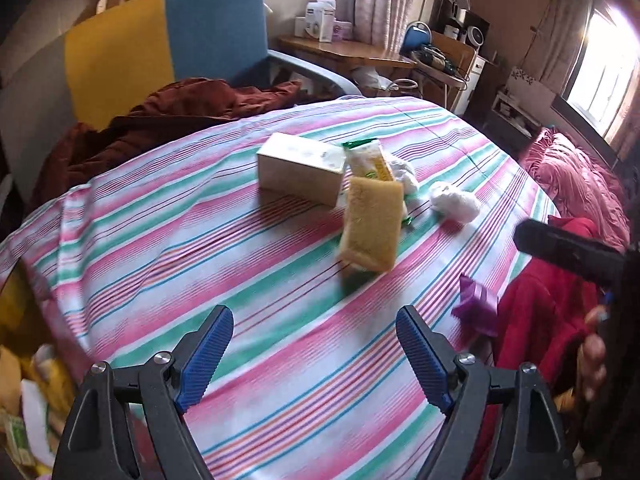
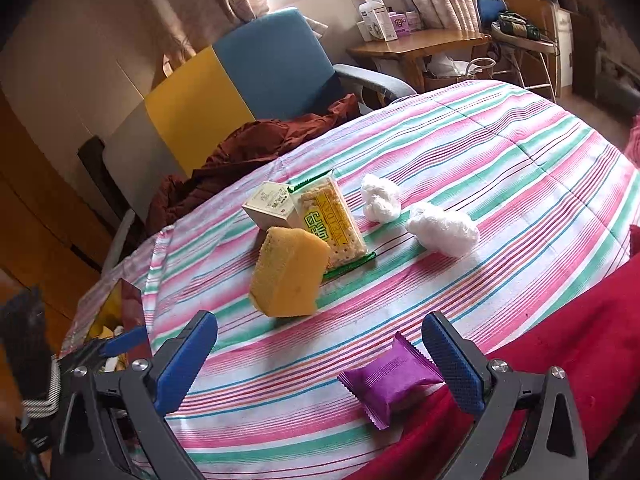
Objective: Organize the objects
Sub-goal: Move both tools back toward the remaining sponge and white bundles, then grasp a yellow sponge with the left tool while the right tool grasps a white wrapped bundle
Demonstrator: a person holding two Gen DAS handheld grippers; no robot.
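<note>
Lying nearest right gripper (image 2: 320,364), purple packet (image 2: 390,380) sits just right of centre; both grippers' jaws spread, empty; left gripper (image 1: 314,354) farther.

A blue and yellow chair (image 2: 240,80) stands behind the striped cloth (image 2: 460,152). A rust-brown blanket (image 1: 160,120) lies on it. A wooden desk (image 2: 420,46) stands beyond.

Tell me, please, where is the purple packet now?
In the right wrist view, the purple packet lies on the striped cloth at its near right edge, touching the red fabric, just ahead of the open right gripper, nearer than the yellow sponge.
</note>
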